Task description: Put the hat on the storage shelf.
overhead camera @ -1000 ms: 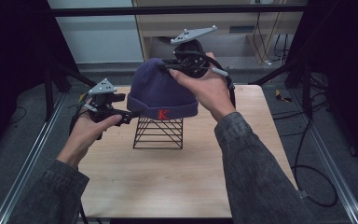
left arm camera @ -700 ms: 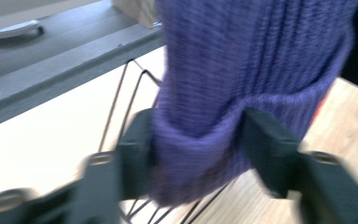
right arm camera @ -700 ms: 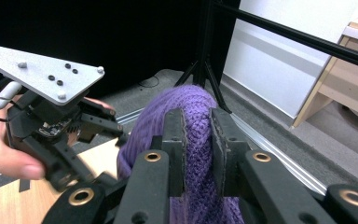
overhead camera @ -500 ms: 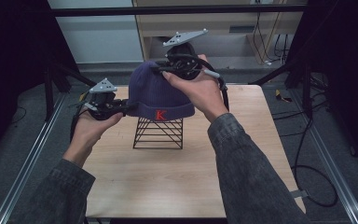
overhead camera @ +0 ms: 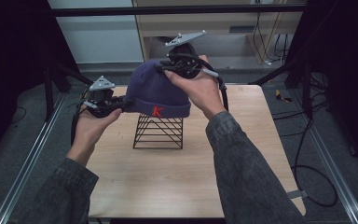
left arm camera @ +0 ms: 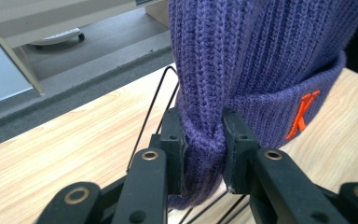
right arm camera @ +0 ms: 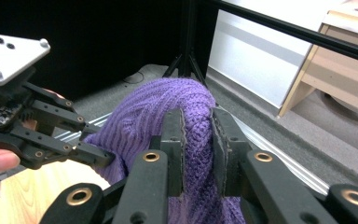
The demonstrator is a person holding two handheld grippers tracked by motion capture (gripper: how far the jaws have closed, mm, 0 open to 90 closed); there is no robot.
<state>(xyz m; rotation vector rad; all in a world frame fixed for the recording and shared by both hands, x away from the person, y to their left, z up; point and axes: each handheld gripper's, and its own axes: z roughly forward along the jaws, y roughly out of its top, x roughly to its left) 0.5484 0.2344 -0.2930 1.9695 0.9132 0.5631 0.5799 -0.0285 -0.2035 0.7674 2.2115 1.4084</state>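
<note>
Left gripper view: beanie [left arm camera: 261, 60] cuff pinched

Light is dim and even from above; the table [overhead camera: 177, 182] glows pale while the surroundings fall nearly black (both sides especially). Shadows are soft. The gripper views look sharper up close, with backgrounds slightly soft.

Our right gripper [right arm camera: 196, 140] pinches a fold of the purple knit hat [right arm camera: 144, 121]; beyond it our left gripper [right arm camera: 91, 156] bites the hat's far edge.
</note>
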